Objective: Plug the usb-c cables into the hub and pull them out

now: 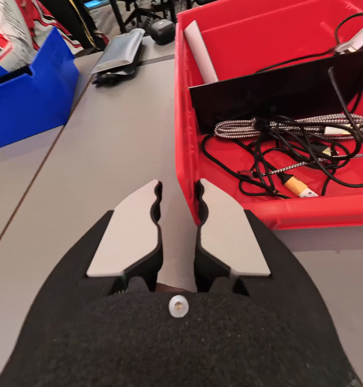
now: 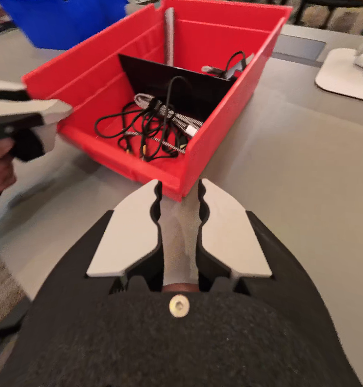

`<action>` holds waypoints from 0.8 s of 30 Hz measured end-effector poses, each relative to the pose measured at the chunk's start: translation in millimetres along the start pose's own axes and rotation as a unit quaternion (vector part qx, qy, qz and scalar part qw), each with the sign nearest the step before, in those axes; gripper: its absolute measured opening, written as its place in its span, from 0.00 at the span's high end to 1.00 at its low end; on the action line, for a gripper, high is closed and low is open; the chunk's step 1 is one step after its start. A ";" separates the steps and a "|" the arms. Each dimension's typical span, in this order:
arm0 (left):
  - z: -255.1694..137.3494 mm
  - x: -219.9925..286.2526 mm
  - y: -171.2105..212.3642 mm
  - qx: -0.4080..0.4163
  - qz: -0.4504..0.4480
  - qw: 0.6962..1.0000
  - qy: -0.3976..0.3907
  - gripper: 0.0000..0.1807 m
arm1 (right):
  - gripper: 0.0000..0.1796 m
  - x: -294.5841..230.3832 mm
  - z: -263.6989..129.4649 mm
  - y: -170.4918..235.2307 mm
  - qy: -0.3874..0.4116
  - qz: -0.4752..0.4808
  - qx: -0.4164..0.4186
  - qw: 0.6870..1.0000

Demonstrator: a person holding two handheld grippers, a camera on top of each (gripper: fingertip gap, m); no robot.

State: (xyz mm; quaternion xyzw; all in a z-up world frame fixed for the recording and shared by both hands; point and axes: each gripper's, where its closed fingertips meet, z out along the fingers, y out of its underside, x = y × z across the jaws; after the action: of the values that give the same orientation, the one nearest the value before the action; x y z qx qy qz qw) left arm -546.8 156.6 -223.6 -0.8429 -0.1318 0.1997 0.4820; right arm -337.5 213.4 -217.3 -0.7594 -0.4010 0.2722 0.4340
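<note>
A red bin (image 1: 182,117) (image 2: 205,146) stands on the grey table. A black divider (image 1: 281,94) (image 2: 176,83) splits it. The near part holds a tangle of black and braided cables (image 1: 291,146) (image 2: 155,125), one with an orange plug (image 1: 295,185). A silver hub (image 1: 356,39) (image 2: 224,70) with a black lead lies behind the divider. My left gripper (image 1: 179,184) is open and empty at the bin's near left corner; it also shows in the right wrist view (image 2: 46,109). My right gripper (image 2: 180,184) is open and empty at the bin's near right corner.
A blue bin (image 1: 29,100) (image 2: 61,23) stands to the left. A grey pouch (image 1: 119,54) lies at the back of the table. A grey tube (image 1: 201,52) (image 2: 169,35) leans in the red bin. A white pad (image 2: 344,75) lies at the right. The gap from one gripper's tips to the other's is roughly 20 cm. To reach the silver hub (image 1: 356,39) in a straight line is about 15 cm for my right fingers, about 20 cm for my left.
</note>
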 end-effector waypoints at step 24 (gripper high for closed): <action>-88.9 98.1 -8.5 0.056 -0.124 0.980 0.148 0.77 | 0.75 375.5 -283.7 101.0 0.223 0.142 0.127 0.956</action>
State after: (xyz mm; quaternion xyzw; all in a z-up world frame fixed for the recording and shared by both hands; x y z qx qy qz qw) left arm -419.0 134.0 -196.3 -0.8117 -0.1512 0.0185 0.5639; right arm 115.3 375.2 -195.7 -0.7887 -0.1447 0.2032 0.5619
